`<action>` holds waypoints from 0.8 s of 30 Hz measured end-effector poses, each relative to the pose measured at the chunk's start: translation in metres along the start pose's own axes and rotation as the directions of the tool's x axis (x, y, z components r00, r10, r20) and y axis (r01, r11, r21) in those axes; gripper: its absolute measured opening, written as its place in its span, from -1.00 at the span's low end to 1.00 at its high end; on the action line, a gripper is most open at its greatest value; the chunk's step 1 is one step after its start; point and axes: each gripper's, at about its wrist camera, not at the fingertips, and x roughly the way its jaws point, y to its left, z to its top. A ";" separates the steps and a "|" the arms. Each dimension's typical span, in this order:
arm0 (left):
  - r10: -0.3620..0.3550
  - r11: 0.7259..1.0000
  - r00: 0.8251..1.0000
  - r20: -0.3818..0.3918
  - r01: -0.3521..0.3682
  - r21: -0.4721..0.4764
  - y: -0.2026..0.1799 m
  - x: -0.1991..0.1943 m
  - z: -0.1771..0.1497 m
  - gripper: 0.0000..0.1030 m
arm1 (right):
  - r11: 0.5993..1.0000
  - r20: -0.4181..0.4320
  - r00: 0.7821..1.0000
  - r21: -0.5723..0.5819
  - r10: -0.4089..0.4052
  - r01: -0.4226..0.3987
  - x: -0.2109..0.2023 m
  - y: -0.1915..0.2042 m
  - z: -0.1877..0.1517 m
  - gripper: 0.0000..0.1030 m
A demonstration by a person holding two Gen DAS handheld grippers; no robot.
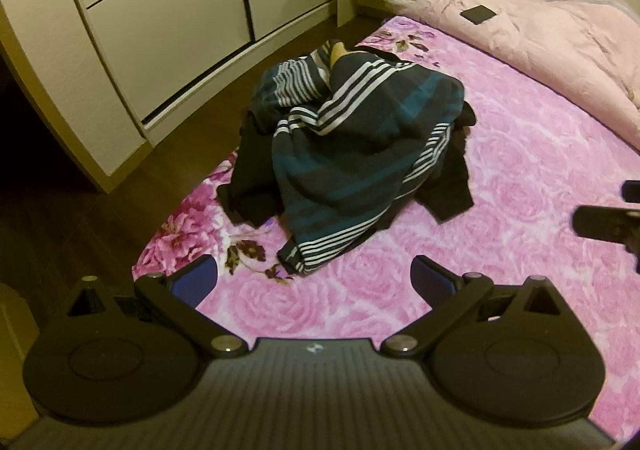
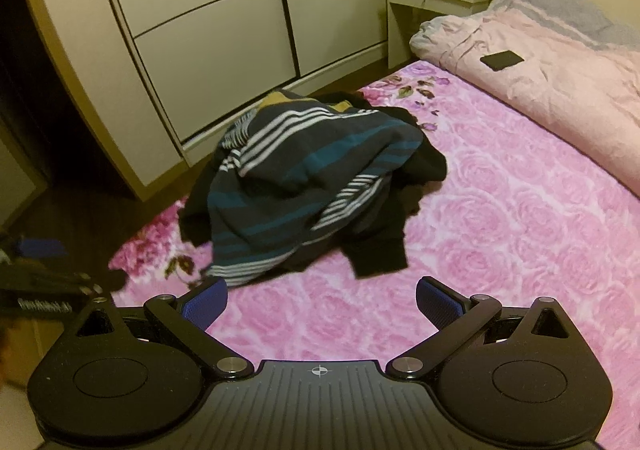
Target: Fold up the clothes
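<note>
Clothes (image 1: 352, 154) heaped on the pink floral bed (image 1: 520, 178), ahead of both spread, empty jaws.

Striped top's long axis runs from its near hem away toward the wardrobe (image 1: 168, 10); black garment (image 1: 448, 190) beneath. Pile nears the bed's left edge; bare blanket lies right of left gripper (image 1: 314, 278) and right gripper (image 2: 322, 300).

Both grippers — left gripper (image 1: 314, 280), right gripper (image 2: 322, 304) — black ribbed bodies; round discs; silver screws; blue-padded jaws.
</note>
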 end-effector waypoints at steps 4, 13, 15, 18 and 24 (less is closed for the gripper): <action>0.015 1.000 1.000 0.007 -0.015 0.017 0.007 0.004 0.000 0.96 | 0.999 0.001 1.000 -0.046 0.017 -0.017 0.016 -0.007 0.006 0.99; -0.059 0.986 0.998 0.031 0.054 0.158 0.052 0.085 0.052 0.96 | 0.995 0.019 0.999 -0.092 0.030 -0.028 0.098 0.024 0.084 0.98; -0.097 0.977 0.995 0.039 0.088 0.194 0.066 0.116 0.073 0.95 | 0.994 0.013 1.000 -0.108 0.014 -0.013 0.123 0.034 0.106 0.98; -0.144 0.960 0.988 0.055 0.127 0.248 0.081 0.156 0.100 0.91 | 0.989 0.002 1.000 -0.145 -0.016 0.017 0.168 0.043 0.136 0.98; -0.212 0.924 0.975 0.065 0.178 0.339 0.092 0.227 0.142 0.85 | 0.980 -0.056 0.998 -0.195 -0.041 0.029 0.258 0.054 0.173 0.64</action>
